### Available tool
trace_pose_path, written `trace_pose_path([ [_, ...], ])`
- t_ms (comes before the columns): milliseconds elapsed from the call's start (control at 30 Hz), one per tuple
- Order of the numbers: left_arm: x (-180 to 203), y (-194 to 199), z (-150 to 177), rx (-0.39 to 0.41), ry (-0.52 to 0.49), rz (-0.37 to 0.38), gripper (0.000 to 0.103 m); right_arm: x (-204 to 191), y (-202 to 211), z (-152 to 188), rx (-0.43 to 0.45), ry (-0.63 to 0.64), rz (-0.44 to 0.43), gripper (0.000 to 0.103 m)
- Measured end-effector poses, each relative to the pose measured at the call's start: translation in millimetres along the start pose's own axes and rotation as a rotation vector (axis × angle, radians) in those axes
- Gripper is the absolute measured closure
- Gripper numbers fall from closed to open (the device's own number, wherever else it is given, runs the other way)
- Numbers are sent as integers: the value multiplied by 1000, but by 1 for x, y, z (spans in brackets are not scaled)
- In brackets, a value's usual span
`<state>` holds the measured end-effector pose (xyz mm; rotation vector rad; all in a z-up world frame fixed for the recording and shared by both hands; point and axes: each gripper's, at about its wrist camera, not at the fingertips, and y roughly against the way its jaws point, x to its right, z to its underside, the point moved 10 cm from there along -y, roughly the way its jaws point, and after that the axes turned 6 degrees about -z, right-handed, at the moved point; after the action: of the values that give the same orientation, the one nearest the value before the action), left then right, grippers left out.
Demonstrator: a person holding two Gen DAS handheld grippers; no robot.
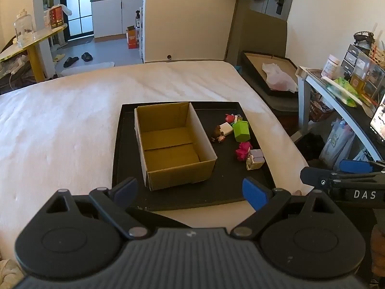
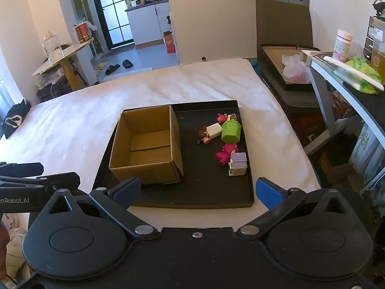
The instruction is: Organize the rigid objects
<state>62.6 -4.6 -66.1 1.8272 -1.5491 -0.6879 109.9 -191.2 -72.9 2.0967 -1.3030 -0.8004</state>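
Observation:
A black tray (image 1: 216,192) (image 2: 204,192) lies on a white bed. An empty open cardboard box (image 1: 173,144) (image 2: 146,144) stands in its left half. Small toys lie in its right half: a green block (image 1: 241,131) (image 2: 231,131), a white block (image 2: 214,130), a brown figure (image 2: 204,135), a pink figure (image 1: 243,150) (image 2: 226,153), a lilac block (image 1: 255,159) (image 2: 238,163) and a red toy (image 2: 221,118). My left gripper (image 1: 190,192) is open and empty at the tray's near edge. My right gripper (image 2: 198,191) is open and empty above the tray's near edge.
The white bed (image 1: 60,125) spreads to the left and beyond. At the right stand a desk with clutter (image 1: 349,89) (image 2: 349,72) and a dark box holding a plastic bag (image 1: 276,77) (image 2: 293,72). A round yellow table (image 1: 31,41) stands at the far left.

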Motion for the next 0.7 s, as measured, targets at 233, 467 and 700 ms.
trace_pose_path([
  [233,1,1,-1,5,-2,-2,9,1,0,-1,1,-1,3,0],
  [467,-2,5,1,5,3,-4,9,0,-1,1,-2,3,-2,0],
  [700,-3,7,-1,16,2,-10,9,-3,0,1,-1,12,-6,0],
])
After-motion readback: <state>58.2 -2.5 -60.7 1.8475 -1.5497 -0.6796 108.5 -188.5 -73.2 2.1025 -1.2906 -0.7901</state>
